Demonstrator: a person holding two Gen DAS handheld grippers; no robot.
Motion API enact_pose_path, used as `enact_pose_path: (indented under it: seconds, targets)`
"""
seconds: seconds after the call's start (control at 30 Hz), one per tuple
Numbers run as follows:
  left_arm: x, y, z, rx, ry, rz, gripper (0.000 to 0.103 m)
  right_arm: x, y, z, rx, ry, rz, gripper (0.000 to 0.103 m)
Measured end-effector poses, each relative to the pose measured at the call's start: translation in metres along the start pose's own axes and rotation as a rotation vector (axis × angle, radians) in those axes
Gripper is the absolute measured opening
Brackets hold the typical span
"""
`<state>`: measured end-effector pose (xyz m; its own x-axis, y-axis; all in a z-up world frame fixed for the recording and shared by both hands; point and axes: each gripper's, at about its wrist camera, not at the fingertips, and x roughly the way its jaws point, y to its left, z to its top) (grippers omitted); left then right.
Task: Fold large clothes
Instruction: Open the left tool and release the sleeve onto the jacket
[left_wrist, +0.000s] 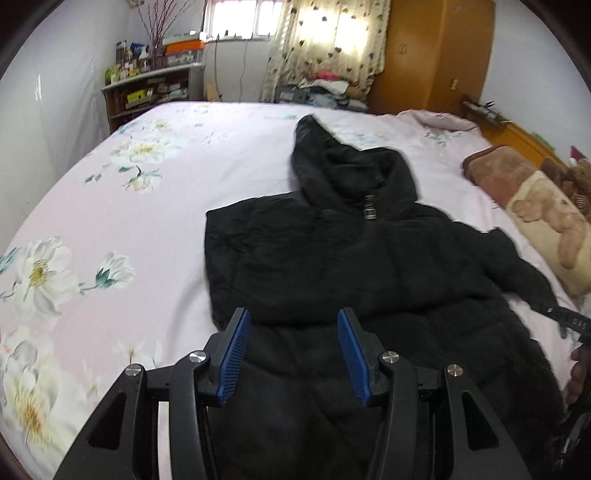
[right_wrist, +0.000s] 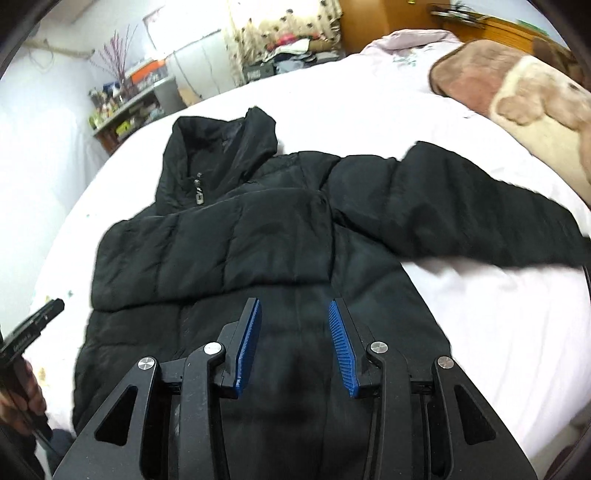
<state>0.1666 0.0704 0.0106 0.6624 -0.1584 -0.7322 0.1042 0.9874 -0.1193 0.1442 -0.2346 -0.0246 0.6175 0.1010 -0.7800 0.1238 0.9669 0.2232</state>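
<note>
Your daylight comes from the window (left_wrist: 242, 18), blown out behind the curtain (left_wrist: 332, 40). The bedsheet (right_wrist: 480, 314) clips white in the right wrist view. Black jacket (left_wrist: 332, 258) loses detail. Motion blur, fisheye bending and dark corner vignette throughout.

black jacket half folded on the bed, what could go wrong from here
The puffy folded sleeve may spring back open, since neither open gripper holds it. The other sleeve stretches toward the plush blanket and could drag against it. The hood still lies unfolded and may bunch.
</note>
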Motion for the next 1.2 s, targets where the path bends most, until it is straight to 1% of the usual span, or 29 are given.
enact_pose_path:
  seconds: [0.03,0.13,0.27,0.33,0.43,0.57,0.73,0.87,0.93,1.13,1.2]
  targets:
    - [-0.011,-0.007,-0.003,0.006,-0.005,-0.002,0.052,-0.009,-0.001,-0.004,0.006,-0.010,-0.003,0.039]
    - [-0.037,-0.025,-0.015,0.016,-0.018,-0.024,0.054,-0.043,-0.004,-0.022,0.011,-0.045,-0.009,0.050]
    - [-0.065,-0.040,-0.035,0.017,-0.017,-0.059,0.056,-0.081,-0.007,-0.044,0.019,-0.083,-0.002,0.050]
    - [-0.076,-0.042,-0.047,0.007,-0.002,-0.078,0.057,-0.093,-0.009,-0.053,0.018,-0.082,-0.002,0.050]
    - [-0.082,-0.049,-0.054,-0.005,0.016,-0.103,0.056,-0.107,-0.013,-0.070,0.036,-0.089,-0.003,0.050]
    - [-0.091,-0.062,-0.060,0.023,0.018,-0.113,0.056,-0.112,-0.016,-0.085,0.044,-0.076,-0.003,0.050]
    - [-0.100,-0.073,-0.058,0.039,0.000,-0.121,0.057,-0.120,-0.025,-0.087,0.057,-0.091,-0.023,0.050]
    - [-0.097,-0.076,-0.052,0.037,0.006,-0.119,0.057,-0.123,-0.035,-0.083,0.067,-0.101,-0.033,0.050]
    - [-0.097,-0.079,-0.049,0.041,-0.006,-0.120,0.057,-0.121,-0.041,-0.078,0.076,-0.110,-0.041,0.050]
    - [-0.084,-0.084,-0.036,0.058,0.000,-0.101,0.058,-0.108,-0.065,-0.064,0.120,-0.114,-0.045,0.050]
    - [-0.076,-0.084,-0.032,0.066,-0.005,-0.085,0.059,-0.099,-0.077,-0.058,0.140,-0.112,-0.060,0.050]
